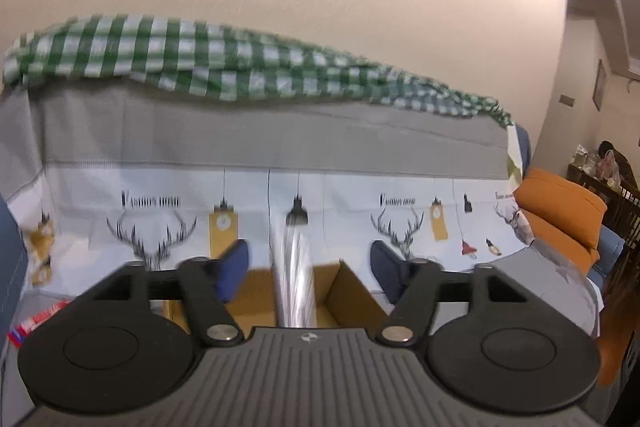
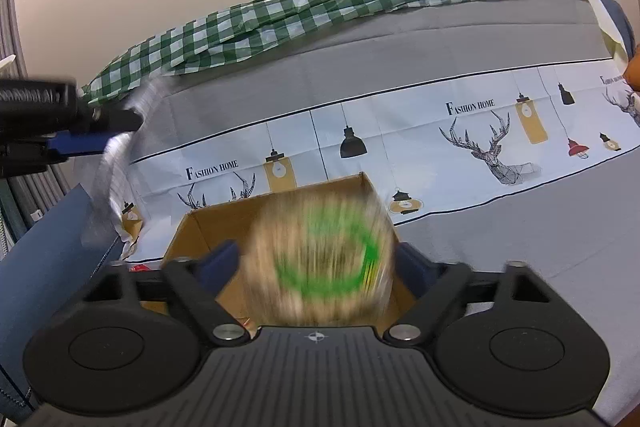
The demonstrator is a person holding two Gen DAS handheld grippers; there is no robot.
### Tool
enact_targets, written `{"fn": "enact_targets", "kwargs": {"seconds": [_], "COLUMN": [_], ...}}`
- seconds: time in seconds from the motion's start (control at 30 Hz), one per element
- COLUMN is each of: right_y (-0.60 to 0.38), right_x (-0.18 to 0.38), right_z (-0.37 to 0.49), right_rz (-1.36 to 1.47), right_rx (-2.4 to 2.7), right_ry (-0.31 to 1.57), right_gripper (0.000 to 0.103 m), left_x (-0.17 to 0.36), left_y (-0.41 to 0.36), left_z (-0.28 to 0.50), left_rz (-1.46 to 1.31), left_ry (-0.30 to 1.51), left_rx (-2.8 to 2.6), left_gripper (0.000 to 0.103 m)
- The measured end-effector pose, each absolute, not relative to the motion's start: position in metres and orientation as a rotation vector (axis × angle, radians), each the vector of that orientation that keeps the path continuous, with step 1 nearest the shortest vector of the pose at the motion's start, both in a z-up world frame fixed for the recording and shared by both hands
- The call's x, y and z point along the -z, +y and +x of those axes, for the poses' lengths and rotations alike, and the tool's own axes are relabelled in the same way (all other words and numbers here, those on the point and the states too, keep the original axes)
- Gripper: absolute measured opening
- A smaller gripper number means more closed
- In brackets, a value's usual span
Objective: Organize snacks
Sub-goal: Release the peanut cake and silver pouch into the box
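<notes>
An open cardboard box (image 2: 224, 227) sits on the covered sofa; it also shows in the left wrist view (image 1: 348, 291). My left gripper (image 1: 306, 267) is open above the box, and a silvery snack packet (image 1: 294, 275) is a blurred streak between its fingers, falling free. That packet also shows in the right wrist view (image 2: 116, 155), below the left gripper (image 2: 96, 131) at the left edge. My right gripper (image 2: 316, 263) is open over the box. A tan snack pack with a green ring (image 2: 324, 255) is blurred between its fingers.
The sofa has a grey and white deer-print cover (image 2: 480, 139) and a green checked cloth (image 1: 200, 63) along its back. An orange cushion (image 1: 560, 215) lies at the right. A red snack wrapper (image 1: 36, 323) lies at the left. A blue panel (image 2: 52, 247) stands left of the box.
</notes>
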State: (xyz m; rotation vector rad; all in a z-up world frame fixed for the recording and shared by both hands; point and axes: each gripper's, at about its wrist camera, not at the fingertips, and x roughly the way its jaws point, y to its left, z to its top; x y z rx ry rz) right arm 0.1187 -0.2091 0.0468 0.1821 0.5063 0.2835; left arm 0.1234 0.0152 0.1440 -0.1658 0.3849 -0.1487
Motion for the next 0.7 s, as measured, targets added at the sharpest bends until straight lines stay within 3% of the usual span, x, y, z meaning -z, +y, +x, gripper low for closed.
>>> {"fn": "enact_targets", "kwargs": {"seconds": [0.27, 0.37, 0.43, 0.7], "right_y": [-0.209, -0.208, -0.208, -0.209], "right_x": [-0.048, -0.049, -0.050, -0.052], "right_z": [0.119, 0.117, 0.115, 0.112], "right_rz": [0.181, 0.176, 0.172, 0.195], "right_rx": [-0.272, -0.273, -0.275, -0.290], "right_ry": [0.508, 0.499, 0.493, 0.485], "right_gripper": [0.093, 0.093, 0.092, 0.076], "left_x": [-0.112, -0.094, -0.078, -0.006], "left_y": [0.037, 0.069, 0.094, 0.188], "left_z": [0.086, 0.072, 0.065, 0.040], "left_rz": [-0.129, -0.190, -0.217, -0.199], "left_ry": [0.369, 0.439, 0.495, 0.705], "left_rx": [0.080, 0.073, 0.052, -0.114], "left_gripper": [0.070, 0.054, 0.037, 0.037]}}
